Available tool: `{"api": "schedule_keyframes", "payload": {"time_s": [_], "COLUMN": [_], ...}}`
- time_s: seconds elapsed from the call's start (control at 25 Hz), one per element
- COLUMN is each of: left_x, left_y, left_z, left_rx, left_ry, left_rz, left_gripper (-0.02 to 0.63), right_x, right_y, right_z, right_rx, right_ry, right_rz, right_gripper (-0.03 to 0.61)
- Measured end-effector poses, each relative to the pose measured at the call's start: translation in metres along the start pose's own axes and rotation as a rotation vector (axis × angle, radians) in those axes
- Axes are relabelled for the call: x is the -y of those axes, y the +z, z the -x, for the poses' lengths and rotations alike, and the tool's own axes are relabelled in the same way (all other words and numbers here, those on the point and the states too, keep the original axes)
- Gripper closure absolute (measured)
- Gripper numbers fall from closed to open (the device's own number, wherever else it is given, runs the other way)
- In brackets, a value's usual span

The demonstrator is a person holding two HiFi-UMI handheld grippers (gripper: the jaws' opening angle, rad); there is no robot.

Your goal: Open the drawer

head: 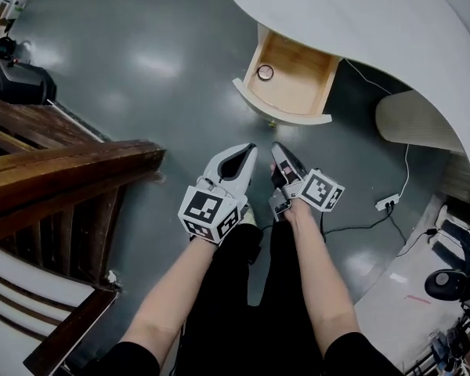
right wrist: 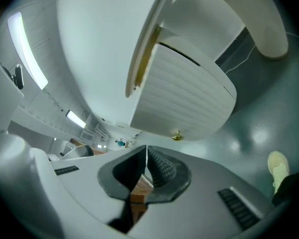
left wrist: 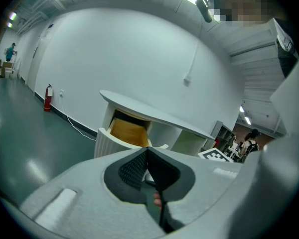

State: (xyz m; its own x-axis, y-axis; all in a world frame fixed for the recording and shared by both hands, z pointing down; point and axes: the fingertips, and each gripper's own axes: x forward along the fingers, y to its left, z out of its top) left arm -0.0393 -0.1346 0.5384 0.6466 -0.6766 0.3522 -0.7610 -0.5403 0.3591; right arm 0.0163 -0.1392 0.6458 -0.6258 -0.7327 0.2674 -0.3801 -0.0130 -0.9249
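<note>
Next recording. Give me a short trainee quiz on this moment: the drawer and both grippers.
1. True or false: the white curved-front drawer with a wooden inside is pulled out.
2. What do the right gripper jaws hold? A) a cup B) a pen C) nothing
3. Fill in: the left gripper jaws are ____ (open/shut).

Key: 1 true; 2 C; 3 shut.

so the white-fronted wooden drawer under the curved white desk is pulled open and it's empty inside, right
Not empty. The white-fronted wooden drawer under the curved white desk is pulled open, but the head view shows a small round ring-shaped object lying inside it, by its left wall.
</note>
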Motion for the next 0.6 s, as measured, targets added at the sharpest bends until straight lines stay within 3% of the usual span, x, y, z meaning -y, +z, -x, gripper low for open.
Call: {"api": "schedule_keyframes", "payload": {"time_s": [0.24, 0.6], "left_x": [0.03, 0.063], "left_y": [0.051, 0.129], "left_z": [0.032, 0.068], "left_rx": [-0.018, 0.031], "left_ry": [-0.042, -0.046], "left_rz": [-0.023, -0.044], "left_gripper": [0.604, 0.604], "right_x": [-0.089, -0.21], "right_y": [0.006, 0.046], "right_z": [0.031, 0.064], "right_rx": [-0.062, -0.038], "right_ry": [0.014, 0.064], "right_rz": [0.178, 0.429], "right_gripper": [0.56, 0.561]}}
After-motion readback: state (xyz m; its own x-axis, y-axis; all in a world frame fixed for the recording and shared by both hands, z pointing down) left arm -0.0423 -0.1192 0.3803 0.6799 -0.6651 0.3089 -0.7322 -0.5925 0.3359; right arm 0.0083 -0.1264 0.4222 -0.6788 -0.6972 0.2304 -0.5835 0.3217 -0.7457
